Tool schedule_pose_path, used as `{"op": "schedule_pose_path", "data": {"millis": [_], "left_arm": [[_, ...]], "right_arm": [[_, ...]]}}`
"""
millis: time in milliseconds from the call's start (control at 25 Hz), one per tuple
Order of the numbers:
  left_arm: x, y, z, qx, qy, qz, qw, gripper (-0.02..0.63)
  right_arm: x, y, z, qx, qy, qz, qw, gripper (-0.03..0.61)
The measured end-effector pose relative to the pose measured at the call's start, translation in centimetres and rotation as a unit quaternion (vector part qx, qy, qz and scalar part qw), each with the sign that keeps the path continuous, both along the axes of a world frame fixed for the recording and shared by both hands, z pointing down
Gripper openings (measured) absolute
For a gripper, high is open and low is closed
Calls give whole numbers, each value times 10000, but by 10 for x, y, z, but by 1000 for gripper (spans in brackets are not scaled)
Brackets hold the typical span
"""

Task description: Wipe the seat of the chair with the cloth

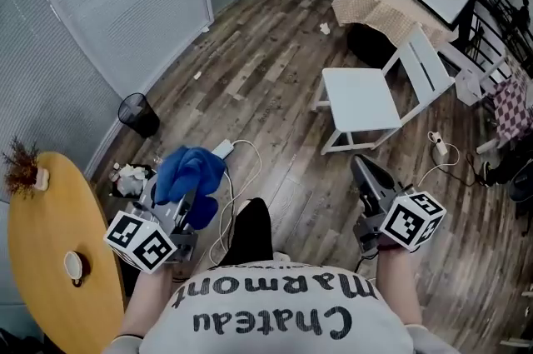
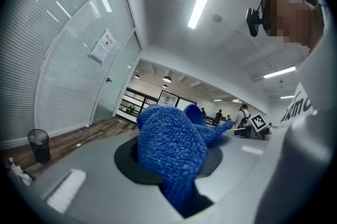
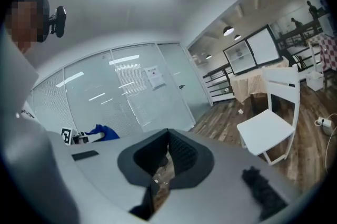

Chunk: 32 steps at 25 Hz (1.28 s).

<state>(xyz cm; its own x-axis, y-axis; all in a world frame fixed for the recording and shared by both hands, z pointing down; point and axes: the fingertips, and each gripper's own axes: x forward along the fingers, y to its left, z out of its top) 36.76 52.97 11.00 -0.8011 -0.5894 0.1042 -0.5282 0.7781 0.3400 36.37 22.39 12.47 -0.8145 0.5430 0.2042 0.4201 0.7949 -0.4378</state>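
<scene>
**One cloth, one chair, two grippers: cloth in the left jaws, well short of the seat**

Count first, from the head view. There was one white chair (image 1: 366, 98) out at 1 o'clock on the wooden floor (image 1: 266, 77). Its seat (image 1: 360, 97) was bare and its slatted back was turned toward 3 o'clock. There was one blue cloth (image 1: 190, 173), down at 10 o'clock and close to the person. It sat bunched over the front of the left gripper (image 1: 187, 198). Two grippers were in shot, each with one marker cube. One black waste bin (image 1: 139, 114) stood farther out at 10 o'clock by the glass wall. One round wooden desk (image 1: 46, 294) filled the 8 o'clock corner, carrying one small cup (image 1: 75, 265) and one dried sprig (image 1: 21, 165).

Now the jaws. In the left gripper view they were clenched on the cloth (image 2: 174, 149). A fat blue fold bulged up out of them and a narrower strip was pinched down between the pads.

The right gripper (image 1: 364, 169) pointed toward 12 o'clock, with its tip just short of the chair's front legs. In the right gripper view its jaws (image 3: 168, 136) were drawn together. The ribbed pads met at the tips, and only a sliver of floor showed lower down. They held nothing.

That same view caught the chair (image 3: 268, 130) at 3 o'clock and the cloth (image 3: 102, 133) far off at 9 o'clock. The cloth and the seat were well apart and not touching.
</scene>
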Motion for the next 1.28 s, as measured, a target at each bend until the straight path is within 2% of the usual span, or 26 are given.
{"op": "schedule_pose_path", "data": {"millis": [200, 320, 440, 520, 640, 760, 1000, 1160, 1280], "left_arm": [[-88, -15, 13, 98, 66, 499, 9987, 84], [-158, -16, -1, 190, -177, 769, 9967, 84], [-218, -15, -18, 188, -370, 1077, 9933, 84], [-250, -11, -21, 209, -294, 1233, 9917, 84], [-289, -6, -27, 290, -213, 1404, 9894, 84], [-320, -11, -31, 327, -267, 1684, 9848, 86], [-355, -40, -11, 508, -50, 2222, 9737, 86], [-374, -54, -5, 598, 53, 2382, 9694, 86], [-388, -64, 2, 584, 111, 2477, 9670, 86]], "right_arm": [[-55, -14, 6, 144, 97, 468, 9988, 15], [-101, -21, 5, 95, 143, 906, 9957, 15], [-152, -18, -13, -150, -44, 1292, 9915, 15], [-177, -8, -27, -208, -187, 1315, 9909, 15], [-201, 0, -31, 122, -167, 1332, 9909, 15], [-209, -8, -12, 481, 138, 1764, 9830, 15], [-207, -41, 9, 600, 557, 2493, 9649, 15], [-223, -62, 6, 680, 660, 2739, 9571, 15], [-250, -71, 0, 697, 566, 2762, 9569, 15]]}}
